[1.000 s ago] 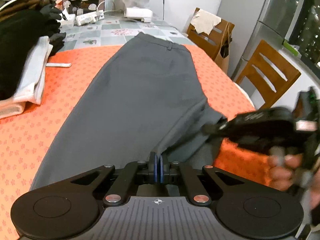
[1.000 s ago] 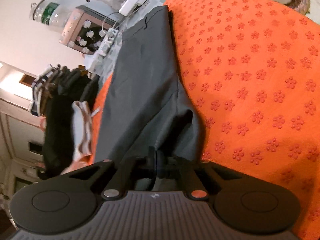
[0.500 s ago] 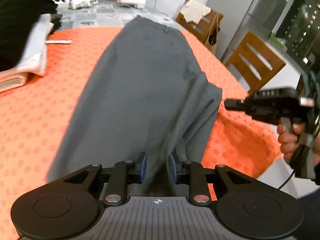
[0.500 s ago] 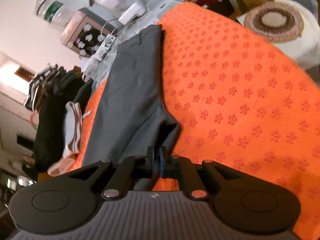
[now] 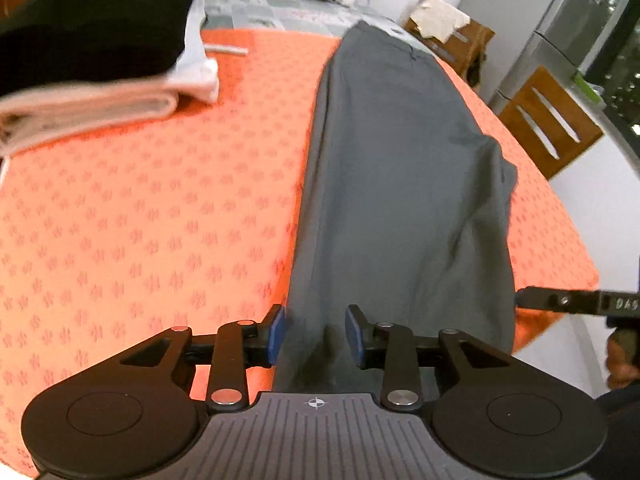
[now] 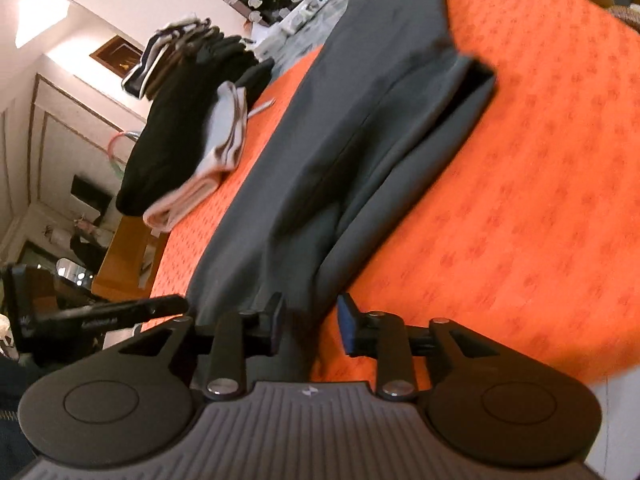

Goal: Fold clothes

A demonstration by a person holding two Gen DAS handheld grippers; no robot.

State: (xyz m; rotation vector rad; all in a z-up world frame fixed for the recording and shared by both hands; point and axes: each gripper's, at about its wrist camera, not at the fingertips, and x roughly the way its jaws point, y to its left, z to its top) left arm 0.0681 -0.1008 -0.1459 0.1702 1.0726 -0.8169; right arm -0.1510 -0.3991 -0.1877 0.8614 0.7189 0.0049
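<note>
Both the left gripper point(image 5: 314, 334) and right gripper point(image 6: 308, 330), clamped on the hem of the grey trousers point(image 5: 400, 184) a second ago, now stand released, leaving the trousers lengthwise on the orange tablecloth point(image 5: 140, 216), apparently ready for re-gripping.

White walls, wooden chairs point(image 5: 548, 120) by steel fridge point(image 5: 560, 32), dark window point(image 5: 624, 52), panelled door point(image 6: 24, 152), ceiling light point(image 6: 40, 16).

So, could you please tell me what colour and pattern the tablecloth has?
The tablecloth is orange with small repeating flower motifs, clearest in the left wrist view.
</note>
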